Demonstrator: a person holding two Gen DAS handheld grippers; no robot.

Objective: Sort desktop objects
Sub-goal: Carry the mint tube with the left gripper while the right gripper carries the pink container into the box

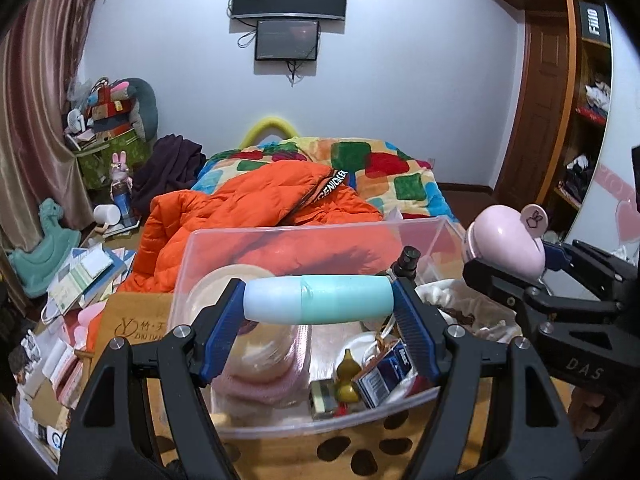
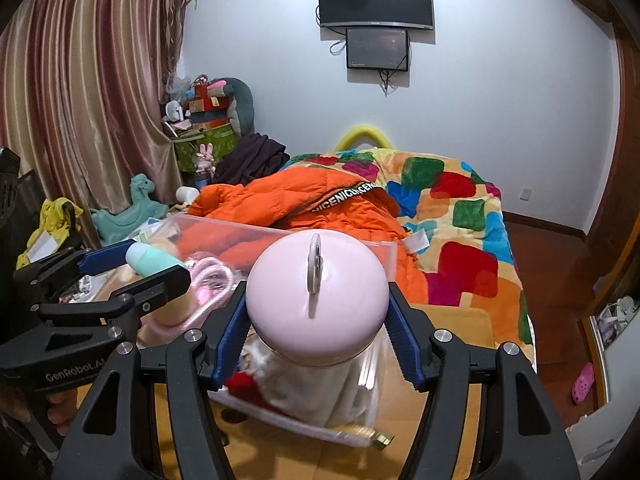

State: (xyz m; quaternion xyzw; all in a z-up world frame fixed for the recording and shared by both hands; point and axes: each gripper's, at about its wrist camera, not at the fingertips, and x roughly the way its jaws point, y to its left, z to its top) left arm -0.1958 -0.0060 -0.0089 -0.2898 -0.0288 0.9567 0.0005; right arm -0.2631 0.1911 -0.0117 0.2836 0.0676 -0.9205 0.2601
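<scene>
Teal bottle [image 1: 318, 299] crosswise, level

Each hand-held gripper is a matte black frame with triangular cut-outs and silver round screw heads at the joints. The left hand-held gripper [image 1: 318, 300] and right hand-held gripper [image 2: 316, 312] carry ribbed blue finger pads [image 1: 218, 338]. White lettering marks their sides: "GenRobot.AI" and "DAS".

Bin [image 2: 280, 236] contents behind pink lid [image 2: 316, 300]

Clear bin [image 1: 420, 226] stands open-topped, its floor crowded; orange jacket [image 1: 248, 204] heaps just behind
</scene>
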